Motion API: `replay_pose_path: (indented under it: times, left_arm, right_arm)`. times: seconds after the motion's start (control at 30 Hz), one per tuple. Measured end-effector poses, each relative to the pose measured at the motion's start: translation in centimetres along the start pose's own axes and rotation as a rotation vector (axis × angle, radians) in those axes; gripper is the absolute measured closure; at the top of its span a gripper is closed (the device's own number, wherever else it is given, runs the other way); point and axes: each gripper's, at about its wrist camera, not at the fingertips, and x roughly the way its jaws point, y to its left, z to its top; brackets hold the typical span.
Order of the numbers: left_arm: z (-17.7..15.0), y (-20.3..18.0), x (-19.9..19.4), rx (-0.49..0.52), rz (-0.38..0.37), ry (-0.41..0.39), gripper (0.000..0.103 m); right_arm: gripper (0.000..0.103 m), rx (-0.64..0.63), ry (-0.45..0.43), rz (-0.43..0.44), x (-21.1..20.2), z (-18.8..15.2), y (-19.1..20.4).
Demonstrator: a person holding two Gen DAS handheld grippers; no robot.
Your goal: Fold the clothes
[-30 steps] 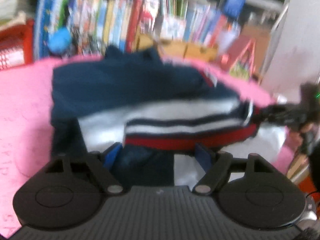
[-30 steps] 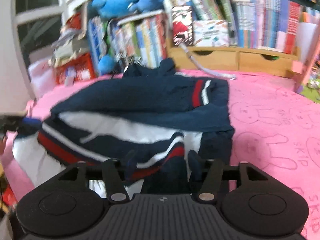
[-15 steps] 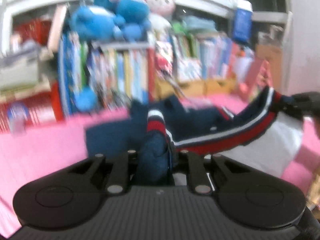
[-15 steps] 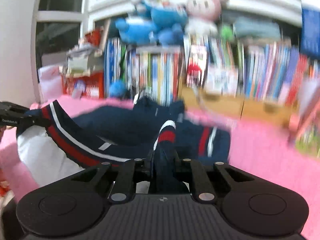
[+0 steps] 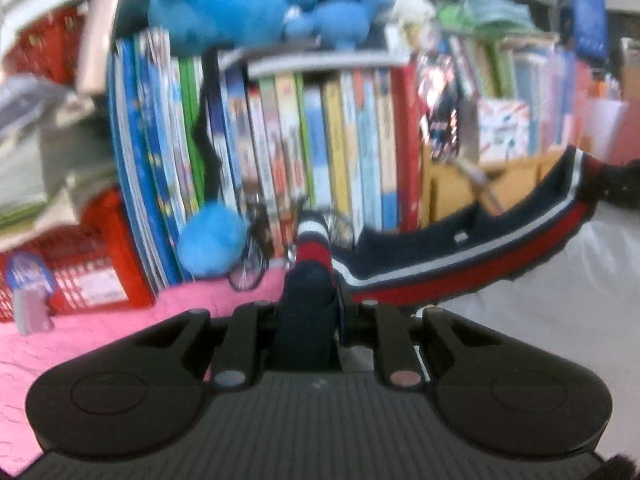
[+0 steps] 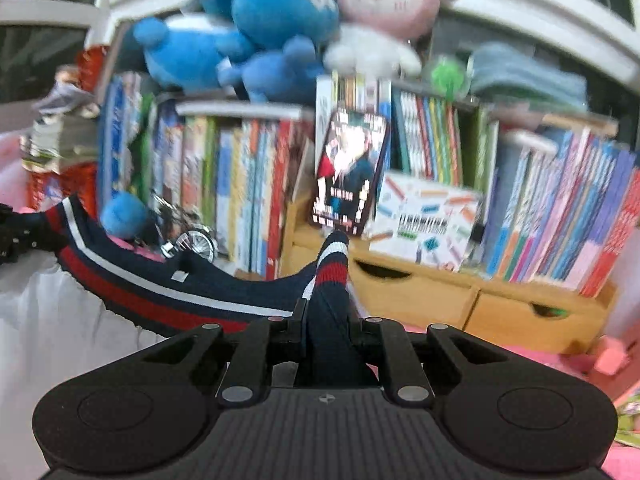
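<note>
A navy knit sweater [image 5: 460, 264] with red and white hem stripes and a white panel hangs in the air between my two grippers. My left gripper [image 5: 310, 300] is shut on one hem corner. My right gripper [image 6: 326, 312] is shut on the other corner. The sweater [image 6: 160, 284] stretches left from the right gripper to the left gripper at the far left edge [image 6: 16, 232]. In the left wrist view the right gripper shows at the right edge [image 5: 624, 184]. The sweater's lower part is hidden below the frames.
A pink bunny-print mat [image 5: 80, 344] covers the table. Rows of books [image 6: 240, 192], wooden drawers [image 6: 460, 300], a red crate [image 5: 72, 272], blue plush toys [image 5: 224, 0] and a small toy bicycle [image 6: 188, 240] stand along the back.
Both grippers closed on the sweater's hem corners on the table and lifted it up. The sweater now hangs stretched between them, and the views point at the bookshelf.
</note>
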Motion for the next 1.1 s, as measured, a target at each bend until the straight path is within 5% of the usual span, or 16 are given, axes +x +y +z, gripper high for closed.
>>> replay_pose_path:
  times: [0.2,0.57,0.67,0.8,0.97,1.1]
  left_arm:
    - [-2.3,0.5,4.0,-0.003,-0.006,0.081,0.078]
    - [-2.6,0.2,5.2,0.003,0.056,0.140,0.057]
    - [-2.5,0.3,5.3,-0.006,0.074,0.147,0.048]
    - [-2.4,2.1,5.7,-0.117,0.077,0.176,0.022]
    - [-1.6,5.2,1.7,-0.350,0.085,0.177,0.024]
    - [-1.2,3.1,-5.7,-0.287,0.119,0.019,0.024]
  right_arm:
    - [0.086,-0.027,0.104,-0.012,5.7,-3.0,-0.3]
    - [0.077,-0.029,0.184,-0.008,8.5,-4.7,-0.4]
    - [0.066,-0.030,0.188,-0.032,8.6,-4.6,-0.4]
    - [0.017,0.062,0.212,-0.122,9.0,-4.2,-1.8]
    - [0.016,0.200,0.150,-0.155,4.7,-2.3,-3.0]
    - [0.011,0.225,0.013,-0.096,-2.7,-1.3,-2.8]
